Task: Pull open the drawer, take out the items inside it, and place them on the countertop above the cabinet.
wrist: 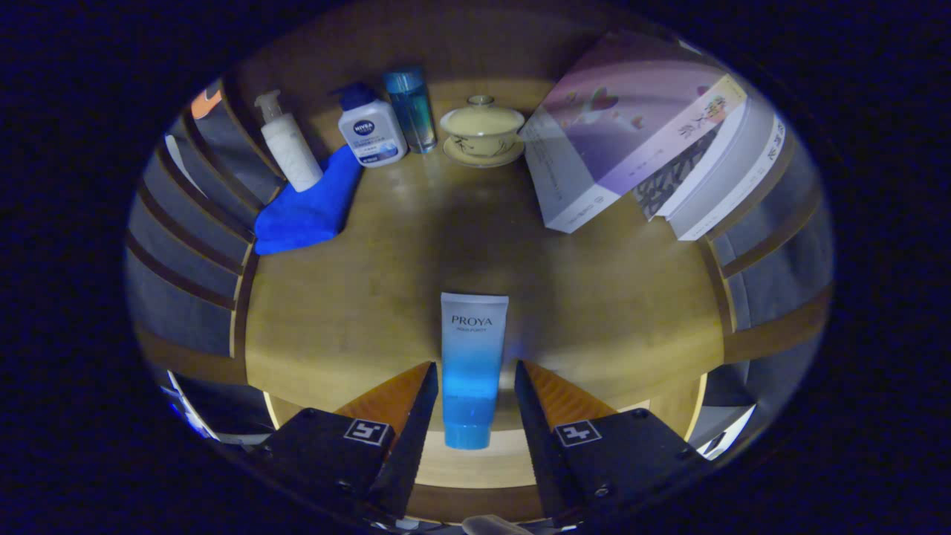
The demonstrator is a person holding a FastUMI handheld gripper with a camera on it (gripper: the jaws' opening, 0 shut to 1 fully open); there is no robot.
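We look along the claw (473, 386) onto the wooden surface (356, 312) above the cabinet. A blue-and-white tube (472, 364) lies flat on it, cap end toward us, between the two fingers; the jaws stand apart with a visible gap on each side, so the claw grips nothing. Beyond lie a folded blue cloth (304, 212), a pump bottle (288, 148), a white bottle (370, 130), a blue bottle (411, 108), a lidded cup on its saucer (481, 132) and stacked books (639, 141). We judge the tube already delivered and released; whether the drawer holds further items we cannot tell.
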